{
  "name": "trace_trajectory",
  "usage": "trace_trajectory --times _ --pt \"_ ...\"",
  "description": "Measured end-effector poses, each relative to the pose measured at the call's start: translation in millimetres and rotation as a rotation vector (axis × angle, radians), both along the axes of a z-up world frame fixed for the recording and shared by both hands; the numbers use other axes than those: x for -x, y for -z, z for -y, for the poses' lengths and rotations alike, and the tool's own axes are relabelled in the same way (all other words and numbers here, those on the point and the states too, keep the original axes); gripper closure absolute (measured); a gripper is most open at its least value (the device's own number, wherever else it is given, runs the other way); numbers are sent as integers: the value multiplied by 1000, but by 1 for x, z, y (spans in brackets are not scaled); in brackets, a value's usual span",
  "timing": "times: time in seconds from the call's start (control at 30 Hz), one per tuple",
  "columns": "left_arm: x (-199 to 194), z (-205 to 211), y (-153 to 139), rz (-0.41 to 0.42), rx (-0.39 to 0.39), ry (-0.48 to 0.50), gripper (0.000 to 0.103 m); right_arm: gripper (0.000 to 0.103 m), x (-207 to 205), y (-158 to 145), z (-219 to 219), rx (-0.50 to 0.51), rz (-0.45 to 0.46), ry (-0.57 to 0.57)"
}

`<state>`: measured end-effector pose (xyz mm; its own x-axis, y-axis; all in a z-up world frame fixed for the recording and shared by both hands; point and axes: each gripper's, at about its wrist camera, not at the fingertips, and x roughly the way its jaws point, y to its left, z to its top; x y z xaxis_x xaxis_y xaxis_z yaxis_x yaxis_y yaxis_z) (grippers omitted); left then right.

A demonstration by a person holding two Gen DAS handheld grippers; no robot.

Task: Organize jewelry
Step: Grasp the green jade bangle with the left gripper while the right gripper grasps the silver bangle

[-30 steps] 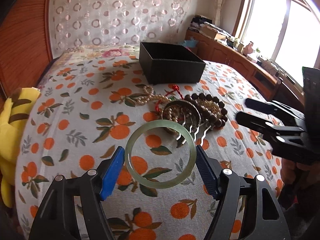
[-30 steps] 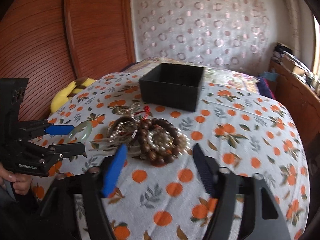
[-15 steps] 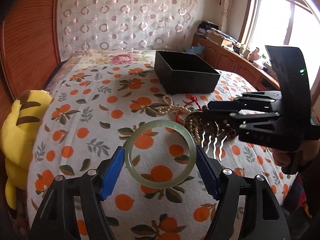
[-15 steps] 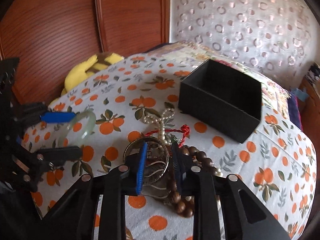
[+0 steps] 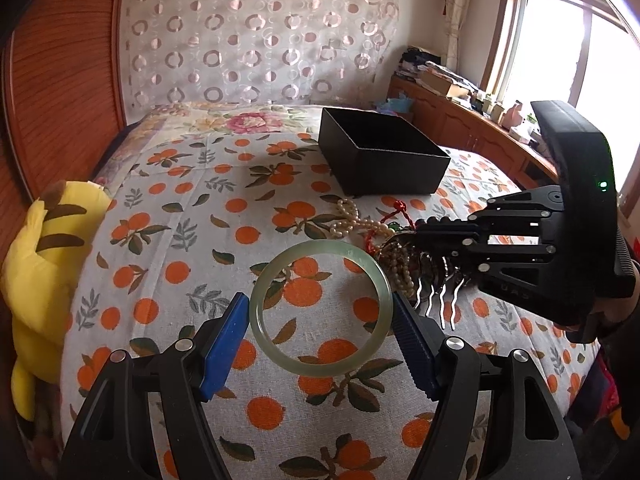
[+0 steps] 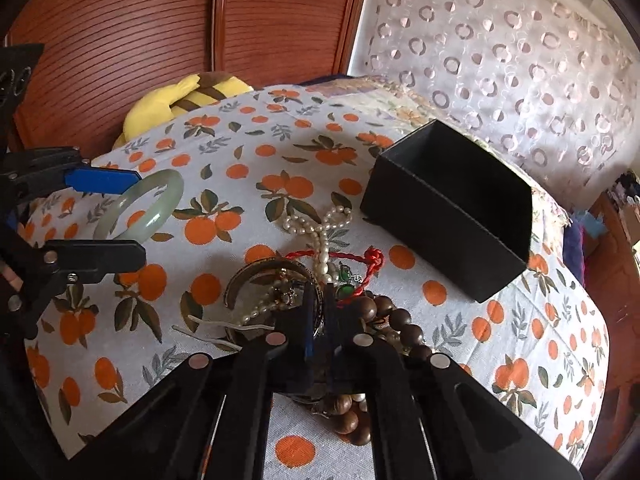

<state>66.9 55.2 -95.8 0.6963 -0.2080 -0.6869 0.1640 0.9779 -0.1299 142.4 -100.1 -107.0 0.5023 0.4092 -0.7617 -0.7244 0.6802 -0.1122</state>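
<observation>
Left wrist view shows the left tool (image 5: 320,334) grasping the jade bangle (image 5: 320,306) across its width, one blue pad on each side of the ring, which lies roughly flat and is held above the orange-print bedspread (image 5: 172,240). The black box (image 5: 382,156), open at the top, sits straight ahead of this tool and farther up the bed, with the jewelry pile between them and a little to the right. So the bangle's way to the box runs forward along the tool's own fingers, passing over or just left of the pile.

In the right wrist view, the right tool (image 6: 320,312) is clenched on the rim of the metal hair comb (image 6: 256,280), down in the tangle of pearl strand (image 6: 316,224), red cord (image 6: 360,258) and wooden bead bracelet (image 6: 400,320). From this tool the box lies ahead and to the right, nearer than it is to the left tool.

The comb's wavy teeth hang toward the bedspread in the left wrist view, and pearls drape over it, so a lift would likely drag neighbours. The yellow plush toy (image 5: 44,272) lies at the bed's left edge, well apart.
</observation>
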Motion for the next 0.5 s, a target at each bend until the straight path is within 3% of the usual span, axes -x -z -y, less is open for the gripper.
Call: trace_trajectory --times 0.5 --pt "2 3 -3 13 -10 -2 35 98 20 -37 5 -40 144 -25"
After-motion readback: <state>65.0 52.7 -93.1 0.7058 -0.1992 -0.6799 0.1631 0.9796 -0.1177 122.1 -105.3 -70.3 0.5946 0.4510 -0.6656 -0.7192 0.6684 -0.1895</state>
